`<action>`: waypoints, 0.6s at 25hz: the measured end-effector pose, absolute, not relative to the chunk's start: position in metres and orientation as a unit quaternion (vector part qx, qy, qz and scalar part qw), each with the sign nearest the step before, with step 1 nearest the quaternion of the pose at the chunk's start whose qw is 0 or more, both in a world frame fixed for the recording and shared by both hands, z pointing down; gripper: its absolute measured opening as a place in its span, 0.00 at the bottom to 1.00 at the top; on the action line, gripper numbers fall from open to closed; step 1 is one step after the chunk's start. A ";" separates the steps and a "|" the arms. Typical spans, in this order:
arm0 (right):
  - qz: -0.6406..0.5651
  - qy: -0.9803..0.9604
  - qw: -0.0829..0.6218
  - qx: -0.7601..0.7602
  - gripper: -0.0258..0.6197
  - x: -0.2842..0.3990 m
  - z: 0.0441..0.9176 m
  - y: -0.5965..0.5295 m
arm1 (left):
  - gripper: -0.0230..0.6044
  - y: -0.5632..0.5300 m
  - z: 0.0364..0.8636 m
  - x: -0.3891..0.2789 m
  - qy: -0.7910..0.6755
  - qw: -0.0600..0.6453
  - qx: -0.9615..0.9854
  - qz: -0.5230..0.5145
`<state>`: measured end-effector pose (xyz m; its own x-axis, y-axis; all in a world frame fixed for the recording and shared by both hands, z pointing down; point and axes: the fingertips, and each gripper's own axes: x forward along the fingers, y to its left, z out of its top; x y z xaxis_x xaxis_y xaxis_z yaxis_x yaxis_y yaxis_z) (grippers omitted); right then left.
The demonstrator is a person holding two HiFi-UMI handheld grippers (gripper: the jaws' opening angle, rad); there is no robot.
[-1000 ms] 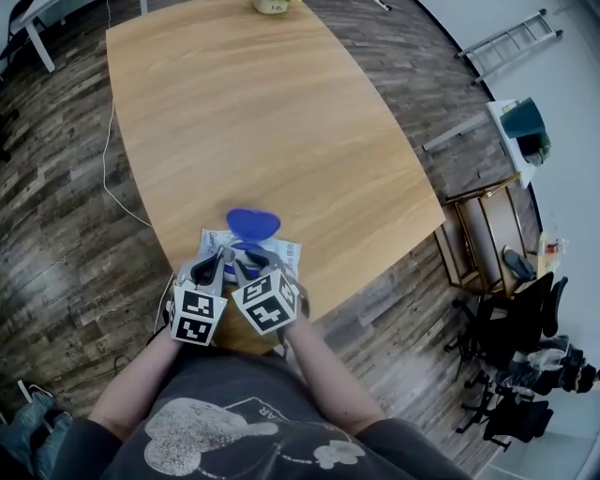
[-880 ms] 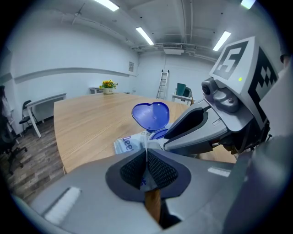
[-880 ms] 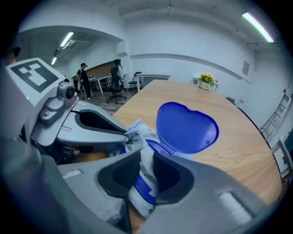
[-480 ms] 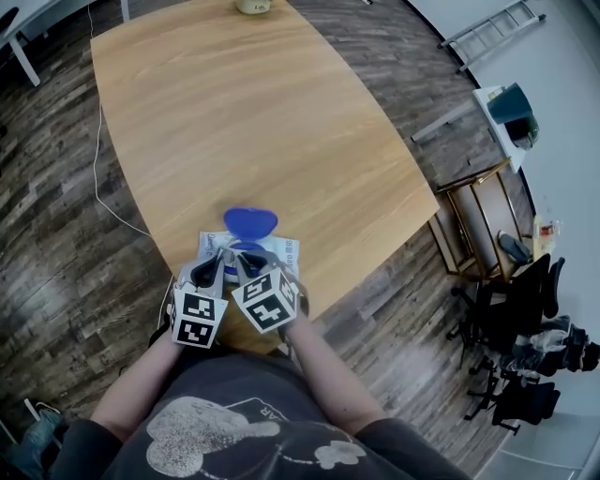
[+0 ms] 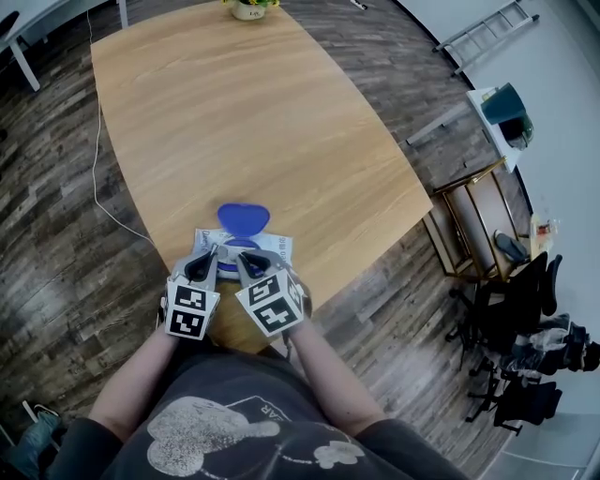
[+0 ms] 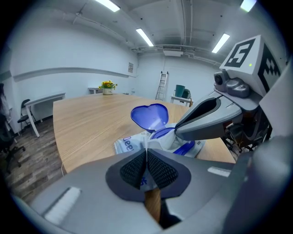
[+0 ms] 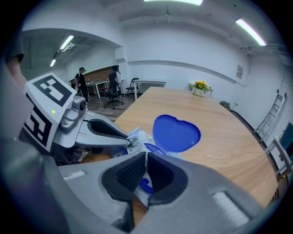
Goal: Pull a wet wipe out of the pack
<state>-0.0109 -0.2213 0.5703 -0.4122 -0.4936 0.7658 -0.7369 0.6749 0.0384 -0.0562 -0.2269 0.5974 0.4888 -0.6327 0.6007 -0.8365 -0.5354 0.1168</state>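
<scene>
**Clamped twice over at the near edge of the bench (image 5: 281, 112)**

Takes up most of the head view: pale wood, with dark plank floor (image 5: 56, 216) all around, a potted plant (image 5: 248, 7) at the far end and a ladder (image 5: 483, 28) off to the far right.

Next in size, the left claw (image 5: 207, 255) and the right claw (image 5: 246, 259), side by side over the near edge with tips pointing far. From its own camera, left claw (image 6: 146, 168) shut tight on the near left part of the pack (image 6: 128, 144), with a thin white fold of its film nipped in the middle. From the other camera, right claw (image 7: 145, 170) likewise pressed together, gripping the wet wipe (image 6: 158, 142) right at the mouth of the pack.

Smaller: the pack (image 5: 277, 247) itself, white with blue print, lying flat just inside the near edge and half covered by both claws.

Smaller again: the blue heart-shaped lid (image 5: 243, 218), flipped open and standing up on the far side of the opening.

Smallest: the wet wipe, a white bunch rising out of the blue-rimmed opening, touching the right claw's tips.
</scene>
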 end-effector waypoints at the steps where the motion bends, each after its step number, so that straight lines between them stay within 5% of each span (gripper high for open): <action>1: 0.153 -0.828 0.391 0.373 0.05 -0.009 0.567 -0.220 | 0.08 -0.227 0.598 -0.057 -0.440 0.202 0.838 0.253; 15: 0.178 -0.849 0.248 0.431 0.05 0.056 0.492 -0.218 | 0.10 -0.224 0.582 -0.056 -0.466 0.205 0.830 0.227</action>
